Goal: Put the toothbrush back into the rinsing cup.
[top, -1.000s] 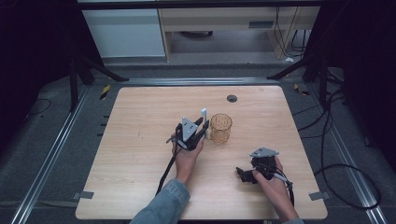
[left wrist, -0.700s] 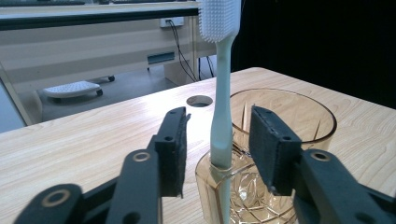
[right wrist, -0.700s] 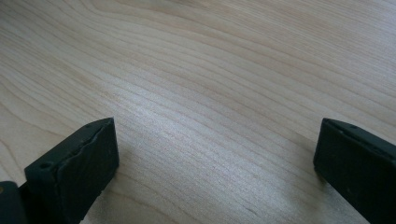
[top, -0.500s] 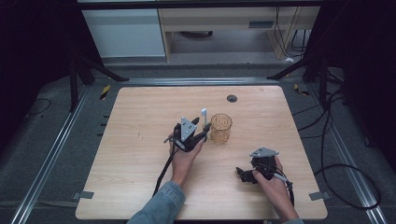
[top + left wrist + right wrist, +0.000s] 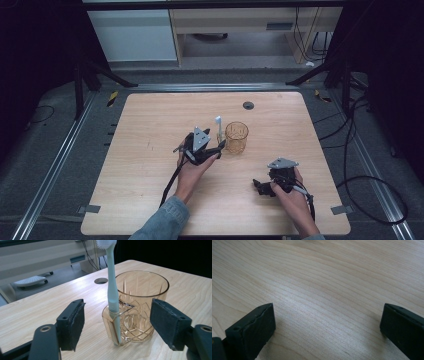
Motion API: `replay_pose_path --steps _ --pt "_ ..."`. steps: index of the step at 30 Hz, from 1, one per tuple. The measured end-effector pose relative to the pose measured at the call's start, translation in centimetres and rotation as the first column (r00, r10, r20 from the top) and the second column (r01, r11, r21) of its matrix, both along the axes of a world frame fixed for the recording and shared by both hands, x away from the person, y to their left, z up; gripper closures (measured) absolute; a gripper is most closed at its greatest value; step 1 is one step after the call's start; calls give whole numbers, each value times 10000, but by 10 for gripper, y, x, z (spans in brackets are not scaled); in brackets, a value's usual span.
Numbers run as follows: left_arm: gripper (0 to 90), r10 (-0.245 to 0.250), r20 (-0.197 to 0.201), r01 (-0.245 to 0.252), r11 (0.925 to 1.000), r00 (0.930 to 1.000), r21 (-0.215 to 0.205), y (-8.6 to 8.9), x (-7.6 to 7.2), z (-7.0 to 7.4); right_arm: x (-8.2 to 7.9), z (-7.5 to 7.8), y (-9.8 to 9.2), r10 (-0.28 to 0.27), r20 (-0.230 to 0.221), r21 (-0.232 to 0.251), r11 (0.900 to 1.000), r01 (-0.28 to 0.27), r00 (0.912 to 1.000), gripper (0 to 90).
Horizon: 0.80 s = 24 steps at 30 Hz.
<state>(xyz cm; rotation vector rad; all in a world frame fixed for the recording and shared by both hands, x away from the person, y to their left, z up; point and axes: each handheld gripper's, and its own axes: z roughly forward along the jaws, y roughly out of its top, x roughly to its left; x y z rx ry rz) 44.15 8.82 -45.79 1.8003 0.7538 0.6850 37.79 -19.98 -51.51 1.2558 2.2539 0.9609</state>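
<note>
An amber cut-glass cup point(image 5: 236, 137) stands upright near the middle of the wooden table point(image 5: 150, 125). A pale blue toothbrush point(image 5: 218, 126) stands upright in the loop of the cup's handle, bristles at the top. In the left gripper view the toothbrush point(image 5: 111, 282) and the cup point(image 5: 142, 290) sit just beyond my left gripper point(image 5: 117, 325), whose jaws stand wide apart and touch neither. From above, the left gripper point(image 5: 219, 148) is just left of the cup. My right gripper point(image 5: 258, 186) rests low over bare wood at the front right, open point(image 5: 327, 332) with nothing between its fingers.
A round dark cable hole point(image 5: 248, 105) lies in the table behind the cup. Black cables trail from both grippers toward the front edge. Beyond the table's far edge stand a white cabinet point(image 5: 135, 35) and a shelf unit.
The left gripper has eased back a little from the cup. The toothbrush stays standing in the handle. The right gripper has not moved.
</note>
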Motion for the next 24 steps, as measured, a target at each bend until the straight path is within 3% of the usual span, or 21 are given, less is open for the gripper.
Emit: replay_pose_path --steps 4,9,24 --pt "248 -138 -145 140 9998 9998 114 0 0 1 0 0 0 12 9 -4 10000 -12 10000 4" --pt "203 -395 -442 419 9976 9982 547 -1 -1 0 0 0 0 2 3 -3 10000 -2 10000 4" --pt "146 -611 -1272 817 9831 9900 1639 8 -6 5 0 0 0 -5 0 3 10000 5 10000 4"
